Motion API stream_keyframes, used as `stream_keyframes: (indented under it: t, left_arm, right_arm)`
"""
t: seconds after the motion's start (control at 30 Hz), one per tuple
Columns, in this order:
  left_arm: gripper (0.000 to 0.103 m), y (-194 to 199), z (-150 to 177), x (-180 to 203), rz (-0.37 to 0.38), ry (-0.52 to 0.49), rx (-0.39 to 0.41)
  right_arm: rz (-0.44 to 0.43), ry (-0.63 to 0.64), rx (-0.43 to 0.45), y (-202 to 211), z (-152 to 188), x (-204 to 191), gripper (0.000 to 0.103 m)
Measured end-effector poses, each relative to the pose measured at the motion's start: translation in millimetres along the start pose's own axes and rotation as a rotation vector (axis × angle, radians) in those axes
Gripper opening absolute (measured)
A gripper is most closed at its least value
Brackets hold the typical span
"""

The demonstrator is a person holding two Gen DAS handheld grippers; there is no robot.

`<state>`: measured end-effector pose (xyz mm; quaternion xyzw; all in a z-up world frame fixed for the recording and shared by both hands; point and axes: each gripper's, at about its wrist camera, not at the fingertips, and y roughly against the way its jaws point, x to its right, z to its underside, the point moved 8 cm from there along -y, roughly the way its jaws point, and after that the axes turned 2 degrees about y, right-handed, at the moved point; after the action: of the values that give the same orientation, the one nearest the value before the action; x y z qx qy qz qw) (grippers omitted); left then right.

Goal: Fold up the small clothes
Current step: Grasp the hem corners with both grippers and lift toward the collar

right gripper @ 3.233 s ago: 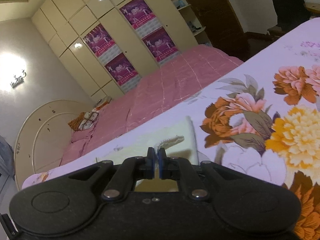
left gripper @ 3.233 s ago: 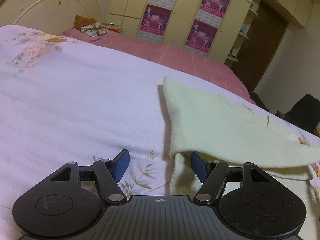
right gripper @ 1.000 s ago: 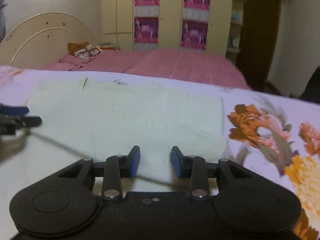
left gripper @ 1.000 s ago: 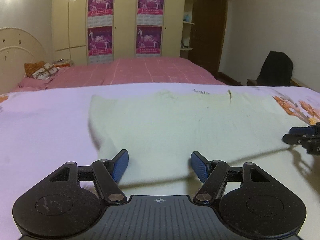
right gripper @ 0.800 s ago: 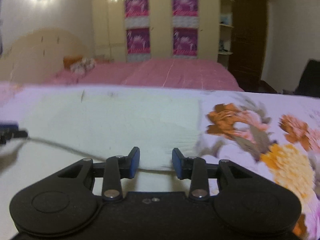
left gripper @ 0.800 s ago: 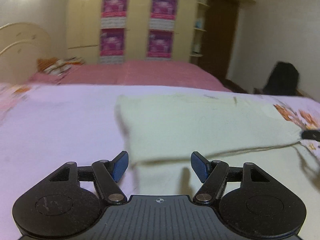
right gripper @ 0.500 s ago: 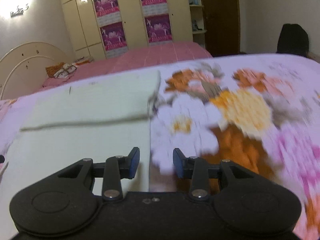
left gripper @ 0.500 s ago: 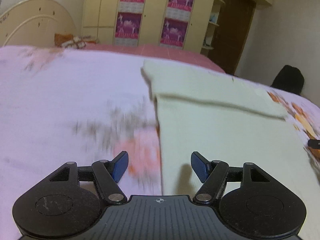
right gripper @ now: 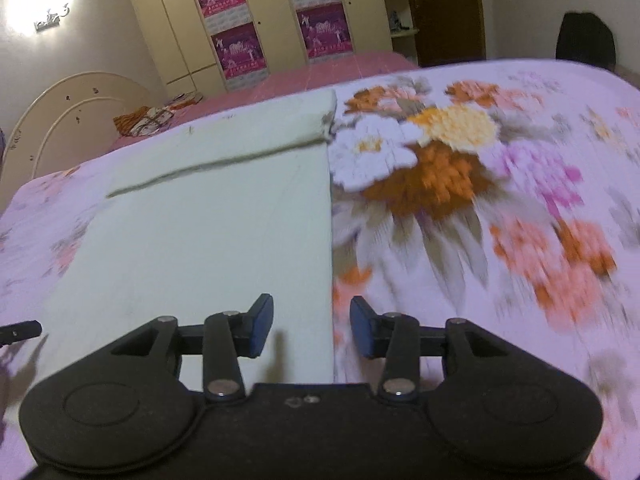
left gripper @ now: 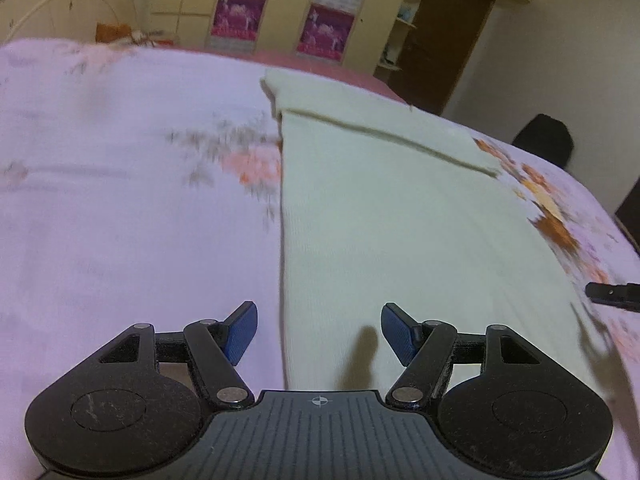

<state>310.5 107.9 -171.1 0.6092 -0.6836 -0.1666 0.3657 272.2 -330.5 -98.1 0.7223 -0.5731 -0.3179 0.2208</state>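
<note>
A pale cream garment (left gripper: 392,216) was pictured lying flat on a bed covered by a lilac floral bedspread (left gripper: 120,208), its far end already turned back over itself so that a doubled band (left gripper: 360,112) ran across the cloth, well away from both tools. The fold line was seen from the other side too, crossing the garment (right gripper: 208,232) on a slant below the doubled band (right gripper: 256,128).

The left gripper (left gripper: 319,330) was held low over the garment's near left edge with its blue pads spread wide and nothing between them; the left pad (left gripper: 240,330) stood over the bedspread and the right pad over the cloth, so the edge ran between the two. The right gripper (right gripper: 311,326) was likewise parted and empty, straddling the garment's near right edge, one pad over cream fabric and the other pad (right gripper: 362,330) over the flower print (right gripper: 436,168). The tip of each tool was caught at the margin of the other's view.

This mirrored placement was judged to be a line-up for the next fold: with a side edge framed in each open jaw, the near corners could be pinched together and carried toward the far band. The cloth looked thin and limp, so an uneven lift could be expected to skew the fold. Whether the pads were touching the fabric could not be told.

A cream headboard (right gripper: 76,108), wardrobe doors hung with magenta posters (right gripper: 240,52) and a dark chair (left gripper: 542,140) were visible beyond the bed.
</note>
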Motion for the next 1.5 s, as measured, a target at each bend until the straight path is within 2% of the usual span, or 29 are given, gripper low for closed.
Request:
stream_keyframes:
  t: [0.2,0.4,0.43,0.47,0.5,0.57,0.77,0.97,1.2,1.5]
  left_arm:
    - [0.068,29.9,34.7,1.1,0.046,0.015,-0.032]
    - [0.068,47.6,55.7,4.1,0.102,0.068,-0.054]
    - [0.067,49.1,58.0,5.8,0.109,0.068,-0.059]
    - [0.062,50.2,60.5,8.1,0.114,0.066,-0.065]
    - [0.056,51.8,64.0,11.3,0.118,0.058,-0.074]
    - [0.056,53.0,69.3,16.6,0.122,0.045,-0.079]
    - [0.056,49.8,68.7,14.3,0.156,0.119,-0.071]
    - [0.056,43.0,66.3,13.5,0.17,0.135,-0.064]
    - [0.056,37.5,62.1,13.6,0.181,0.156,-0.06]
    - [0.053,34.3,61.4,2.1,0.248,0.277,-0.067]
  right_arm:
    - [-0.04,-0.101,-0.069,32.4,46.7,11.3,0.042]
    - [-0.077,-0.229,-0.081,55.7,81.7,13.5,0.041]
    - [-0.088,-0.255,-0.081,58.0,85.2,13.2,0.041]
    - [-0.097,-0.276,-0.082,59.5,87.3,12.7,0.041]
    - [-0.111,-0.298,-0.083,60.2,88.9,12.3,0.041]
    - [-0.135,-0.334,-0.085,61.6,91.3,10.5,0.041]
    - [-0.169,-0.392,-0.087,60.4,95.1,7.5,0.041]
    - [-0.229,-0.499,-0.089,51.5,92.1,14.0,0.041]
    - [-0.255,-0.491,-0.1,46.2,89.6,8.2,0.042]
    - [-0.298,-0.459,-0.128,45.1,90.5,1.9,0.041]
